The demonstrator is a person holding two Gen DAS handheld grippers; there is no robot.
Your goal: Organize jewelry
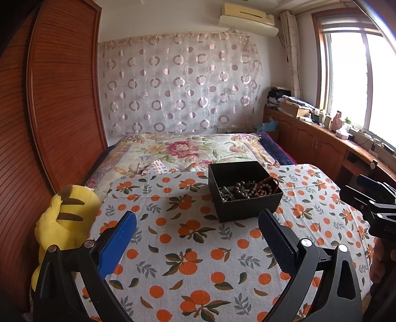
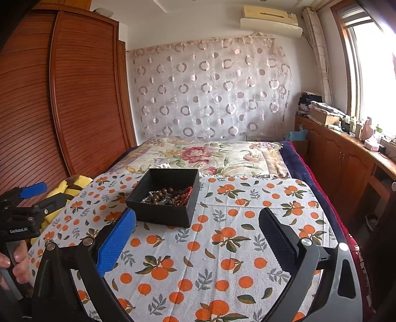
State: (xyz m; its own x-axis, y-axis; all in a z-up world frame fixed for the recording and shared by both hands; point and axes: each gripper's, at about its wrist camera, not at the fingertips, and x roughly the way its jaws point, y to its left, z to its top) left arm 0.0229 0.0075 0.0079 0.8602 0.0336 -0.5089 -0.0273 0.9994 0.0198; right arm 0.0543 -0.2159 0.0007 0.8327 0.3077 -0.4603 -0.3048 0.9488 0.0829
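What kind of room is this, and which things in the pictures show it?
Most likely a home bedroom. A bed with a floral quilt lies ahead, a wooden louvred wardrobe stands beside it, and an air conditioner hangs above a curtained wall.

Bed (image 1: 173, 151) with floral quilt, board on top covered in orange-print cloth (image 1: 188, 247). On cloth: open black box (image 1: 243, 195), beads (image 1: 247, 189) piled inside. Yellow plush (image 1: 64, 223) at cloth's left edge, touching. Rest of cloth bare.
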